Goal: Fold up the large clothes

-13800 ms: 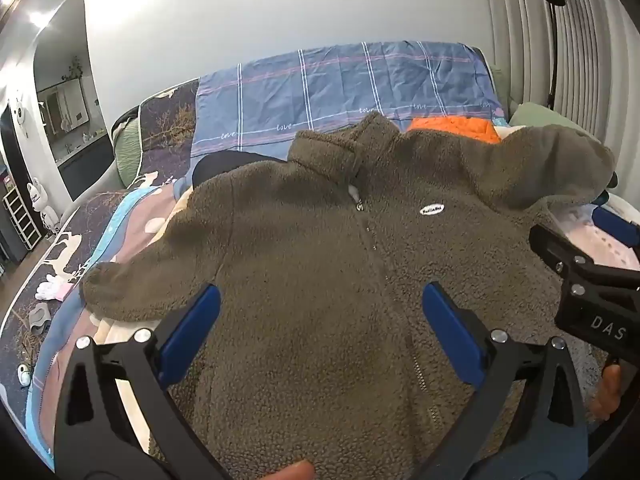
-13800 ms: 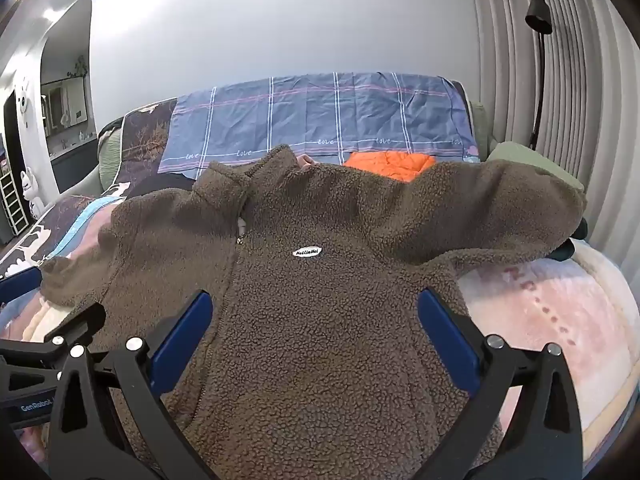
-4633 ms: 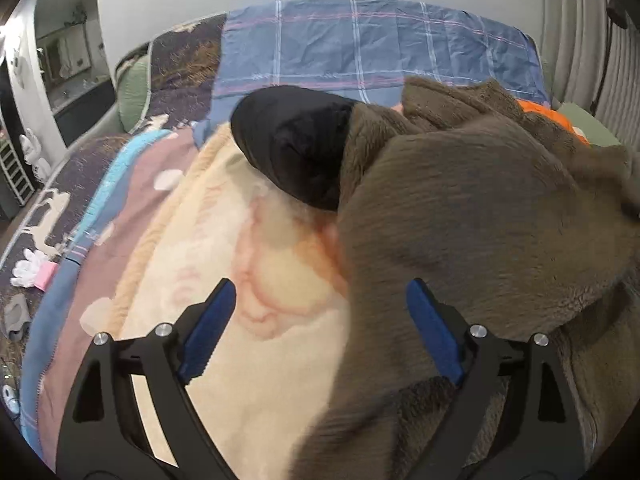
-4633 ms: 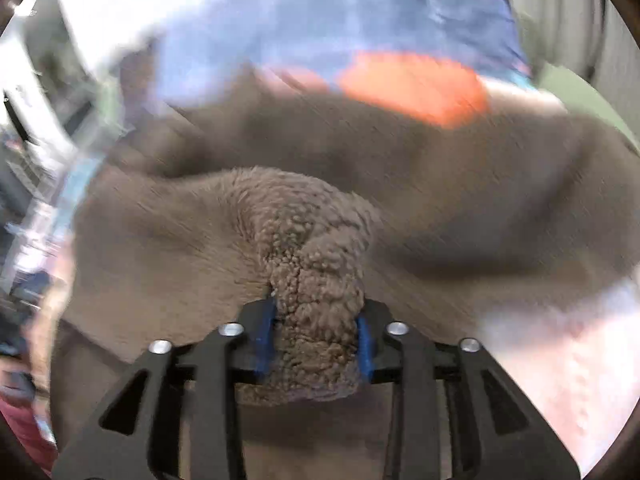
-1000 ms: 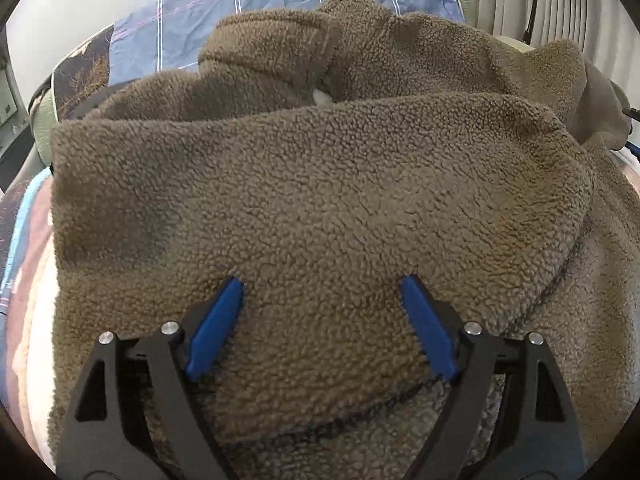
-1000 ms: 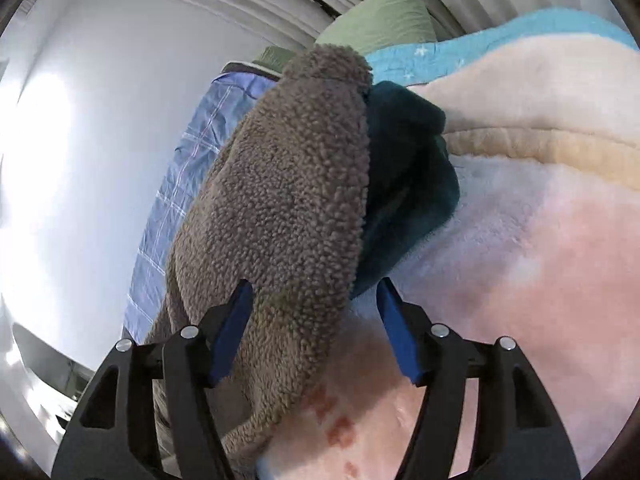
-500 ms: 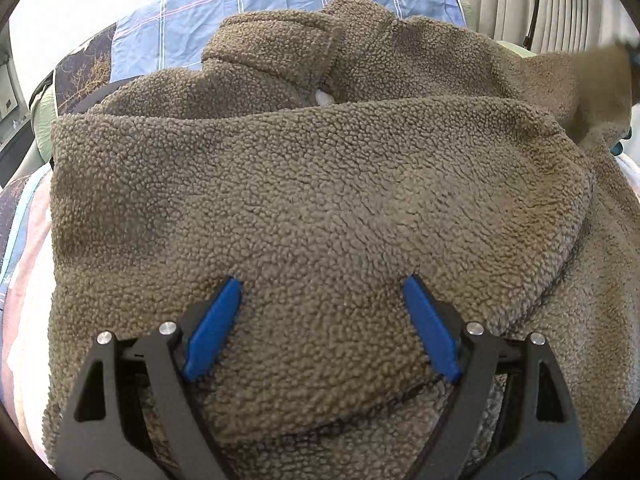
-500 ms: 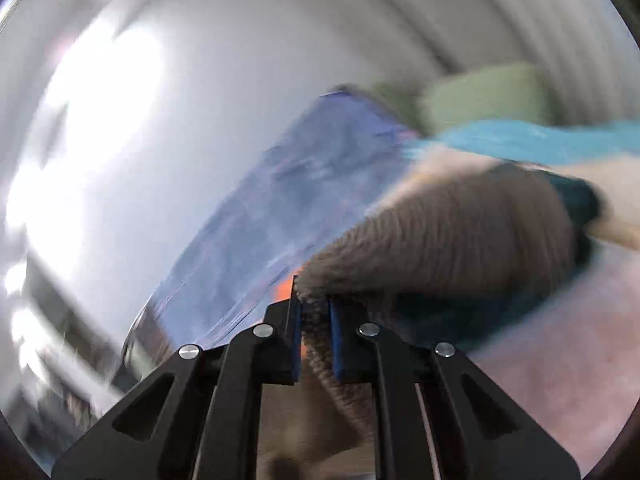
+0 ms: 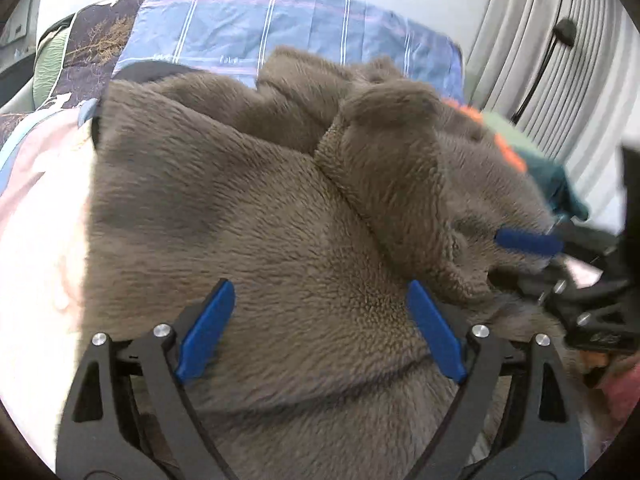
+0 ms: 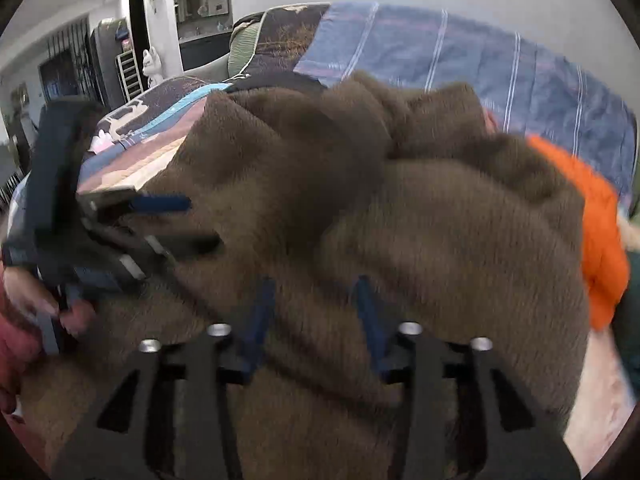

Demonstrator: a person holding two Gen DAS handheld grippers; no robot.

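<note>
the brown fleece jacket [image 9: 280, 240] lay on the bed [image 9: 36, 208], over a pink and cream blanket, with a blue checked sheet [image 9: 280, 24] at the head end. both sleeves looked already folded in across the body: the left sleeve lay flat across the middle, and the right sleeve [image 9: 392, 152] rested on top of it as a rounded hump, its cuff end toward the near right. the collar [image 9: 304, 76] was bunched at the far side. an orange garment [image 10: 596, 220] poked out beside the jacket's right edge, partly under it as far as could be told.

the left tongs [image 9: 320, 344] stood wide apart just over the fleece, nothing clamped between the blue pads; the jaws had just been opening a little further. the right tongs [image 10: 312, 320] had just been opening too, and sat partly apart with fleece showing in the gap, but the pads did not seem to pinch it; that view was blurred, so this is a judgement. in the left wrist view the right tongs showed at the right edge, by the sleeve's cuff.

so the sleeve folds seemed done. what seemed left was folding the body, hem up toward the collar, and flattening the lumpy right sleeve first, since it could make the stack bulge.
</note>
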